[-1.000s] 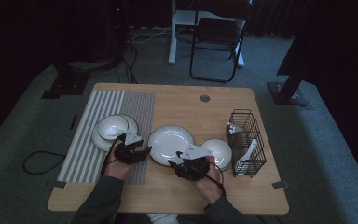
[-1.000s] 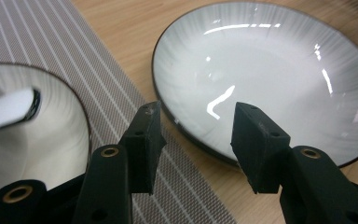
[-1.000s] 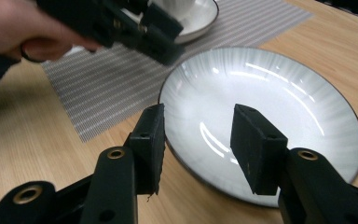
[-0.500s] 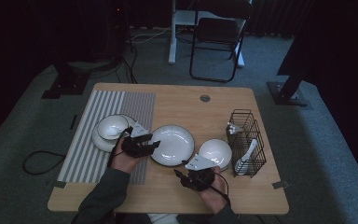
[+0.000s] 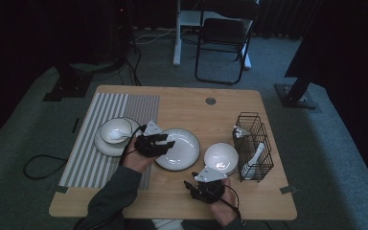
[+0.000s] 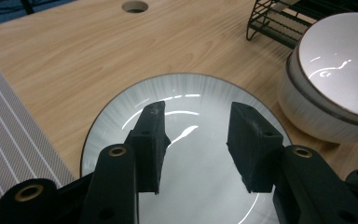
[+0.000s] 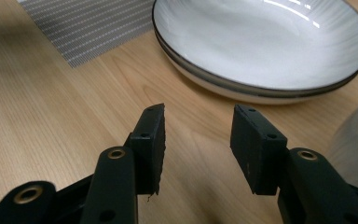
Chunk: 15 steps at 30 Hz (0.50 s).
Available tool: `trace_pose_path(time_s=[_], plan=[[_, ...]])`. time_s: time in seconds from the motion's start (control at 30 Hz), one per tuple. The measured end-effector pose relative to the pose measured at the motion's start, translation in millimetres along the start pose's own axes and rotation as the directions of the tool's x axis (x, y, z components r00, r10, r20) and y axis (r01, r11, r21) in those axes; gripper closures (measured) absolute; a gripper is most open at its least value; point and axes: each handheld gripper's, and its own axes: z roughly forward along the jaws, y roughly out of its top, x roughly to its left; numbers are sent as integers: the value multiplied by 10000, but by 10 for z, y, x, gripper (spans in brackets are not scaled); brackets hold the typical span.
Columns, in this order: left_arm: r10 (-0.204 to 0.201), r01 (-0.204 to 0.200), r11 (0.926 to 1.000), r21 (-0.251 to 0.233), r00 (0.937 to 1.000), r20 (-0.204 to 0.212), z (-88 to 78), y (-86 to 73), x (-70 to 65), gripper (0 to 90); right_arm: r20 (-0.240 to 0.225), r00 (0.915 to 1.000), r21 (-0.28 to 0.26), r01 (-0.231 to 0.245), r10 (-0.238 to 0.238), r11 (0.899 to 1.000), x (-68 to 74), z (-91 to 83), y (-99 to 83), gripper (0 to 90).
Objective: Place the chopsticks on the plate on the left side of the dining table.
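Fingers (image 6: 151,140) of the left gripper (image 5: 159,143) stand apart with nothing between them, having just been closing a little; those of the right gripper (image 7: 198,144) are parted too, over bare wood. On the table (image 5: 187,103), the striped mat (image 5: 124,103) is the largest item, then the wire rack (image 5: 254,143), the plate (image 5: 184,151) and the bowl (image 5: 220,157). The left forearm reaches in at a slant, its gripper hovering over the plate's left rim. The right hand sits at the near edge, just below the bowl.
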Motion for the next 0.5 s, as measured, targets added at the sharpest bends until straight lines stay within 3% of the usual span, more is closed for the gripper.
trace_pose_path(time_s=[0.5], plan=[[639,-629,9978,-191,9964,558,117,312,-139,596,-69,9997,116,-248,249,9996,-24,55,-115,542]])
